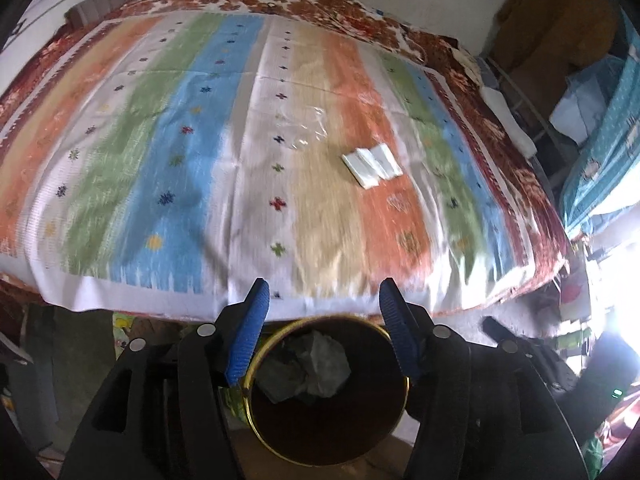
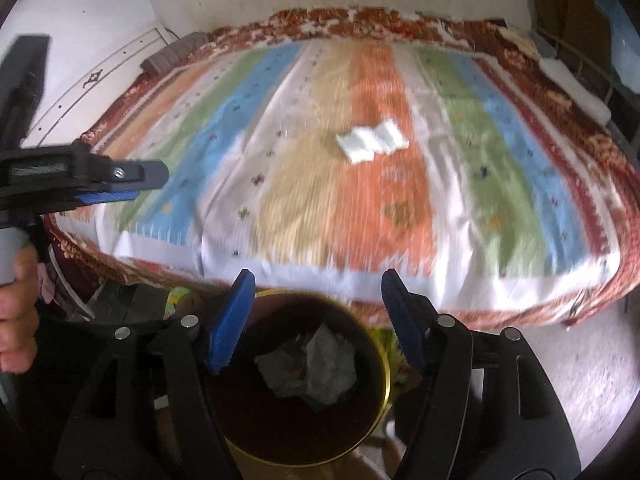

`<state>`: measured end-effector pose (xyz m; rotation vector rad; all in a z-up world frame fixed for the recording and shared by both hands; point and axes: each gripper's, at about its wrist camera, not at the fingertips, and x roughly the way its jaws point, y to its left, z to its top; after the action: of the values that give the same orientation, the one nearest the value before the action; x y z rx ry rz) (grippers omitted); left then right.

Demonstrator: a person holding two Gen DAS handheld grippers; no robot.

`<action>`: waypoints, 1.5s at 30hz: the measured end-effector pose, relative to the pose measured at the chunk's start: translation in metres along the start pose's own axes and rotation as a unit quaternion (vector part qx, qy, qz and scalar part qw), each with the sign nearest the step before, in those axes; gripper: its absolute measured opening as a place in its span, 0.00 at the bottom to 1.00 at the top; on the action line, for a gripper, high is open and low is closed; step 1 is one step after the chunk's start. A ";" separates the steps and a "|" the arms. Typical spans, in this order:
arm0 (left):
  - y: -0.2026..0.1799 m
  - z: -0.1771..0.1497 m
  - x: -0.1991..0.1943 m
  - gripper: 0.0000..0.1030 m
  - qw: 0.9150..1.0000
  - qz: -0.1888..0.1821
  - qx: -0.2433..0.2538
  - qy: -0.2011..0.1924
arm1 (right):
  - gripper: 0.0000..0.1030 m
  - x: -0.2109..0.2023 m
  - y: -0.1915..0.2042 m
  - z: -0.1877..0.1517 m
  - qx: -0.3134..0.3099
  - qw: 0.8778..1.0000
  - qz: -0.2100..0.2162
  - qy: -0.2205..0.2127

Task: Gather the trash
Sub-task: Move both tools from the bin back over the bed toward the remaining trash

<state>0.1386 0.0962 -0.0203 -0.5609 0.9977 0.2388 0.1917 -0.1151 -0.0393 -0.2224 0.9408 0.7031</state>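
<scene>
A dark round bin with a gold rim (image 1: 249, 400) (image 2: 386, 376) stands on the floor in front of the bed. Crumpled greyish paper (image 1: 308, 368) (image 2: 316, 368) lies inside it. My left gripper (image 1: 323, 292) hangs open above the bin with nothing between its blue pads. Over the same bin my right gripper (image 2: 317, 280) is also open and empty. A folded white paper (image 1: 372, 166) (image 2: 372, 142) lies on the orange stripe of the bed sheet. A clear plastic wrapper (image 1: 304, 128) lies flat just beyond it, to its left.
The bed's striped sheet (image 1: 192, 152) (image 2: 500, 152) fills the view, over a red floral blanket. The left gripper (image 2: 152, 184) shows from the side at the left of the right wrist view, a hand (image 2: 16, 320) on its grip. Cluttered shelves and cloth (image 1: 592, 92) stand right of the bed.
</scene>
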 end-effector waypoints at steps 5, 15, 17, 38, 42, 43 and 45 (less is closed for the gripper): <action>0.004 0.024 0.003 0.65 0.999 0.014 -0.007 -0.031 | 0.69 -0.010 -0.007 0.019 -0.016 0.999 -0.007 -0.029; -0.004 0.063 0.019 0.94 0.996 0.019 0.011 -0.092 | 0.91 0.003 -0.019 0.051 -0.020 0.999 -0.011 -0.049; -0.001 0.071 0.027 0.94 0.996 0.014 0.000 -0.086 | 0.91 0.008 -0.022 0.057 -0.021 0.998 -0.015 -0.051; 0.025 0.130 0.083 0.94 0.996 0.013 -0.056 -0.061 | 0.91 0.071 -0.043 0.093 -0.020 0.999 -0.007 -0.039; 0.021 0.140 0.093 0.94 0.998 0.012 -0.035 -0.056 | 0.91 0.082 -0.044 0.096 -0.028 0.999 -0.004 -0.042; 0.020 0.142 0.098 0.94 0.998 0.019 -0.031 -0.052 | 0.91 0.084 -0.045 0.097 -0.027 0.999 -0.002 -0.041; 0.021 0.145 0.106 0.94 0.998 0.028 -0.028 -0.045 | 0.91 0.093 -0.048 0.099 -0.021 0.999 0.004 -0.037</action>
<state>0.2910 0.1870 -0.0563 -0.5697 0.9222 0.3400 0.3240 -0.0634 -0.0613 -0.2293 0.8573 0.7336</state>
